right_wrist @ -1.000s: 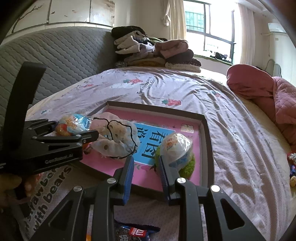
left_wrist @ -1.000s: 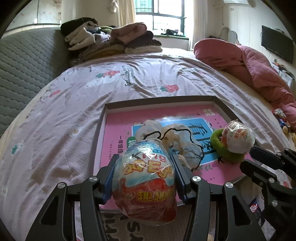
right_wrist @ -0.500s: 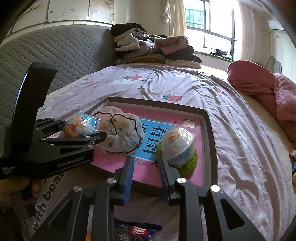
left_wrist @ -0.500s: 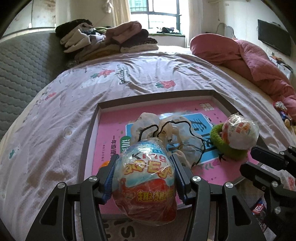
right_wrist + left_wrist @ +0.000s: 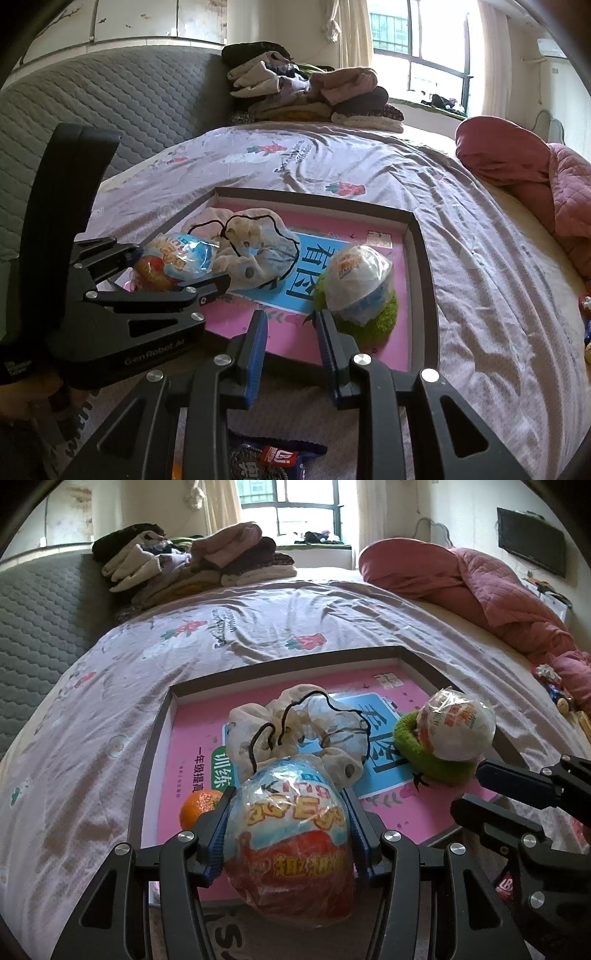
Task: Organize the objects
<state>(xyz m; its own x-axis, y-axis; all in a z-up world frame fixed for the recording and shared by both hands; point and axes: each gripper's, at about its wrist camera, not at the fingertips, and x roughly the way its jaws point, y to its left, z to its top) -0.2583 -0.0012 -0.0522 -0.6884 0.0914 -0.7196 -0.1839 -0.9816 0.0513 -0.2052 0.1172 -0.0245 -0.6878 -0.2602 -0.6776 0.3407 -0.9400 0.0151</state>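
My left gripper [image 5: 288, 797] is shut on a foil-wrapped toy egg [image 5: 291, 842], blue on top and red below, held over the near left part of a dark-rimmed tray [image 5: 280, 664]. The right wrist view shows that egg [image 5: 173, 258] from the side in the left gripper [image 5: 181, 264]. A pink book lines the tray. On it lie a beige scrunchie [image 5: 295, 720], a small orange [image 5: 199, 805], and a white wrapped egg [image 5: 456, 723] sitting on a green hair tie [image 5: 436, 764]. My right gripper [image 5: 291, 321] is open and holds nothing, at the tray's near edge just left of the white egg [image 5: 358, 280].
The tray lies on a bed with a lilac printed sheet. A pile of folded clothes [image 5: 192, 561] is at the far end and a pink quilt [image 5: 480, 583] on the right. A snack packet [image 5: 273, 458] lies under the right gripper. A grey padded headboard [image 5: 110, 110] runs along the left.
The left gripper has tilted slightly with the egg still in it, and the orange has come into view beside its left finger. The right gripper has barely moved.
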